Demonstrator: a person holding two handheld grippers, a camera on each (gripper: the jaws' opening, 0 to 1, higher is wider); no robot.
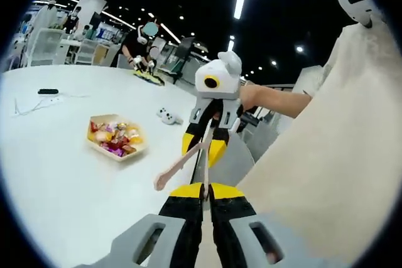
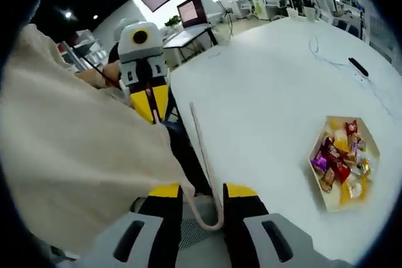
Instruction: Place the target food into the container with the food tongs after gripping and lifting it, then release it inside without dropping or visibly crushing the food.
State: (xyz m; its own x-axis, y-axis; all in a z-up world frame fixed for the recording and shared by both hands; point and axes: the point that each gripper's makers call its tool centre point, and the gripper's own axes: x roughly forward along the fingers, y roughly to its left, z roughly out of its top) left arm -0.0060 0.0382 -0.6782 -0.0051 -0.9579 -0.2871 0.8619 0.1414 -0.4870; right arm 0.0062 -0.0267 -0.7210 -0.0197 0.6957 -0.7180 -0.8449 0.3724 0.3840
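Note:
Pale pink food tongs [image 1: 182, 162] [image 2: 200, 149] hang between my two grippers at the near edge of the white table [image 1: 69, 180] [image 2: 264, 105]. My left gripper [image 1: 204, 189] is shut on the tip of one tong arm; the other arm's tip sticks out free to the left. My right gripper [image 2: 204, 196] [image 1: 203, 146] holds the tongs' bent end between its yellow jaws. A hexagonal paper tray [image 1: 102, 118] [image 2: 321, 194] of wrapped candies [image 1: 117, 138] [image 2: 342, 158] lies on the table, well away from both grippers.
A person's beige garment [image 1: 326, 155] [image 2: 75, 142] hangs close beside the grippers. On the table lie a small white device [image 1: 168, 116], a black object [image 1: 47, 91] [image 2: 359, 67] and a thin cable [image 1: 31, 106] [image 2: 314, 45]. Other people and desks stand beyond.

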